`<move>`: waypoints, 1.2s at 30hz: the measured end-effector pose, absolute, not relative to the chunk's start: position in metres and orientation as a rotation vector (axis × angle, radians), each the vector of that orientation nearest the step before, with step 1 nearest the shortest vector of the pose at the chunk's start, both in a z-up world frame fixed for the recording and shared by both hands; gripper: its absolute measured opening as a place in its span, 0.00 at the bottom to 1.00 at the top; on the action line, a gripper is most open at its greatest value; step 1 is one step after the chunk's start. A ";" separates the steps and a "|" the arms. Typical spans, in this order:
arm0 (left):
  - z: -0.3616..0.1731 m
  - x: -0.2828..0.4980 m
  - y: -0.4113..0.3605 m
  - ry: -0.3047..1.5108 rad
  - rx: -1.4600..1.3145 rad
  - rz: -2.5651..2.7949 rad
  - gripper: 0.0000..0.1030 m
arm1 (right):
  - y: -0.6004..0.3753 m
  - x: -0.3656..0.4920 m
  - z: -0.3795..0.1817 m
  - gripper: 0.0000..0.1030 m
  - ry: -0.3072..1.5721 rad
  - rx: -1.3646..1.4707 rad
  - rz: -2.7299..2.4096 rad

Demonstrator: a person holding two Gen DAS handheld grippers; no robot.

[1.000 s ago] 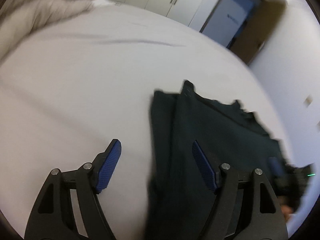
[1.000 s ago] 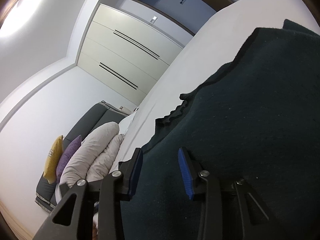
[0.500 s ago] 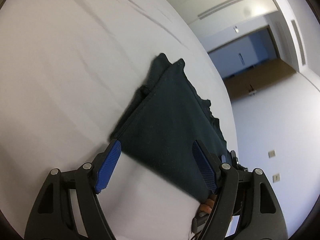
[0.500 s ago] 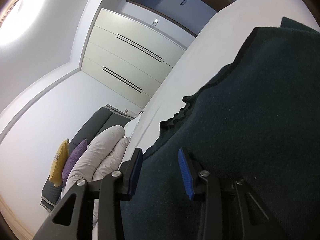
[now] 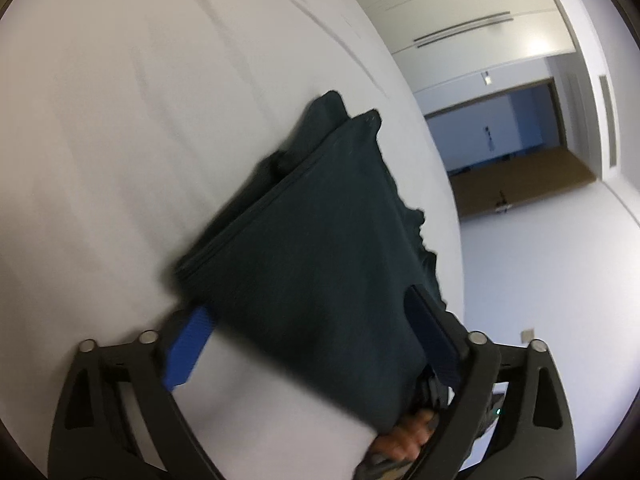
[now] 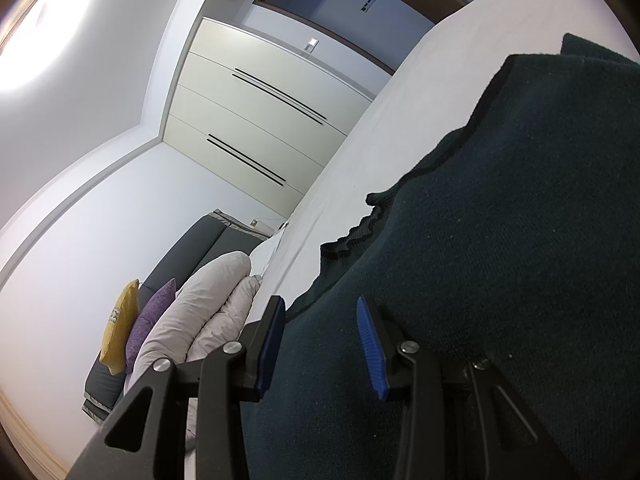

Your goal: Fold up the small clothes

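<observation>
A dark green folded garment (image 5: 320,248) lies on the white bed (image 5: 120,120). My left gripper (image 5: 312,332) is open, its blue pads on either side of the garment's near corner, which covers part of the left pad. In the right wrist view the same garment (image 6: 500,240) fills the right side, with a ruffled edge toward the bed. My right gripper (image 6: 320,340) is open, low over the cloth, its jaws apart with fabric between and under them. A hand shows under the garment's lower edge in the left wrist view.
The white bed sheet (image 6: 380,120) runs toward cream wardrobe doors (image 6: 260,120). A grey duvet (image 6: 200,312), a purple cushion (image 6: 150,320) and a yellow cushion (image 6: 118,324) lie by a dark headboard. A doorway (image 5: 500,132) stands beyond the bed.
The left gripper has swung and closed in on the garment's near corner, which now reaches between its pads. The right gripper has hardly moved.
</observation>
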State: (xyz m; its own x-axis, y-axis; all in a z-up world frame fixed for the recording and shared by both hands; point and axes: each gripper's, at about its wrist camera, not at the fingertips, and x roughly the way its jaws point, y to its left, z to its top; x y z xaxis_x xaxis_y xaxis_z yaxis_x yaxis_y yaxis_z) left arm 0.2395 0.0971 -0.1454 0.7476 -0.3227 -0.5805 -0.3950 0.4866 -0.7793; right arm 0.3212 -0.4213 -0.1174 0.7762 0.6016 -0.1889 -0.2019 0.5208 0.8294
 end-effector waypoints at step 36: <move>-0.073 0.309 -0.162 0.613 0.133 -0.246 0.11 | -0.475 0.370 -0.070 0.98 0.915 1.026 0.636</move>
